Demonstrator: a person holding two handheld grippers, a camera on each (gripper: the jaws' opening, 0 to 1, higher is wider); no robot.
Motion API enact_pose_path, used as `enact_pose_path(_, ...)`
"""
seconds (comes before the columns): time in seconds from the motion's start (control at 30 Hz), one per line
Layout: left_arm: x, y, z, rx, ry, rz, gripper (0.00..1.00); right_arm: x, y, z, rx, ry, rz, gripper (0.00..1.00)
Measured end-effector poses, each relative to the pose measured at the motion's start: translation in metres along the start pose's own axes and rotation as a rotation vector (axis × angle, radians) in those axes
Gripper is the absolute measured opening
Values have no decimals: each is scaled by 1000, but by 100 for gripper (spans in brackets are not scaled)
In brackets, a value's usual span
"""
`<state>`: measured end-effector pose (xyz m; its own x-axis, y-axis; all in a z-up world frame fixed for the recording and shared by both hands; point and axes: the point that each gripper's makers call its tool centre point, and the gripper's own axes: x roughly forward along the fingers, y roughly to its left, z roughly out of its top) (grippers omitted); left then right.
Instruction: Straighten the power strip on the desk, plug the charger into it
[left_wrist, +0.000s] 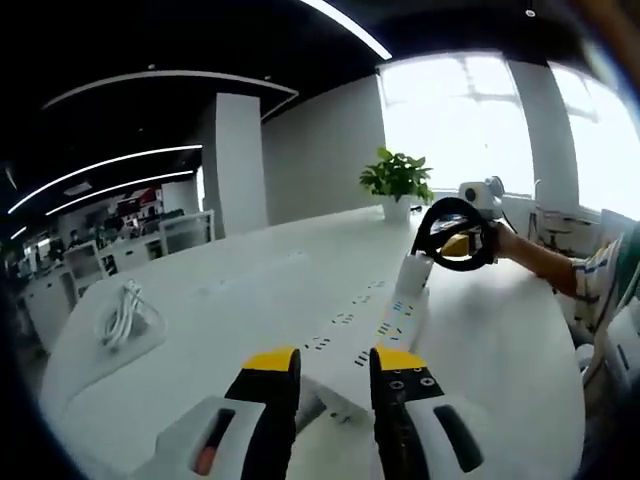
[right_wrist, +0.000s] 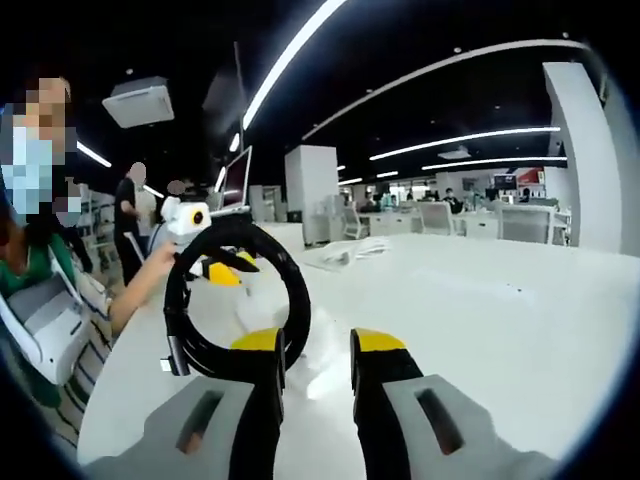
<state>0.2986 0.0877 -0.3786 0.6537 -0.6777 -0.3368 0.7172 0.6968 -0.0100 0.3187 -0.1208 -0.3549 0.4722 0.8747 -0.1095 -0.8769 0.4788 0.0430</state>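
A long white power strip (left_wrist: 385, 320) lies on the white desk (left_wrist: 240, 290), running away from me. My left gripper (left_wrist: 335, 365) is shut on its near end, the yellow-tipped jaws on either side of it. My right gripper (left_wrist: 455, 245) holds the far end. A black coiled cord (left_wrist: 450, 235) loops beside it. In the right gripper view the strip's white end (right_wrist: 318, 350) sits between the jaws of the right gripper (right_wrist: 318, 345), with the black coil (right_wrist: 235, 300) around the left jaw. A white charger with a bundled cable (left_wrist: 125, 315) lies at the left.
A potted plant (left_wrist: 397, 180) stands at the desk's far edge by the windows. The person's forearm (left_wrist: 540, 258) reaches in from the right. People (right_wrist: 128, 215) and office desks with chairs (right_wrist: 440, 215) are in the background. The left gripper (right_wrist: 215, 265) faces me across the desk.
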Motion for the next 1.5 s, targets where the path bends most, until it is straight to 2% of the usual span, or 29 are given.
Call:
enact_pose_path(0.1,-1,-1,-5,6,26,-2,28,1,1,0,5,-11,-1,25)
enact_pose_path(0.3,-2,-4,-9,2,42,-12,28,-4,-1,-3,-13,-3,-20,26)
enact_pose_path(0.37,0,-5,-12,-8,53,-22,28,-7,-4,-5,15,-2,-25,27)
enact_pose_path(0.5,3,-6,-24,-14,111,-29,27,-13,-9,-10,20,12,-44,25)
enact_pose_path(0.93,4,-13,-31,-28,126,-59,27,-11,0,-12,27,20,-15,25)
enact_pose_path(1.13,5,-15,-35,-17,143,-63,27,-12,-8,-15,63,20,-39,24)
enact_pose_path(1.3,5,-15,-37,-7,154,-61,28,-3,-4,-40,-24,144,-49,24)
enact_pose_path(1.5,6,-14,-37,-18,150,-50,27,6,2,-46,-23,161,-21,24)
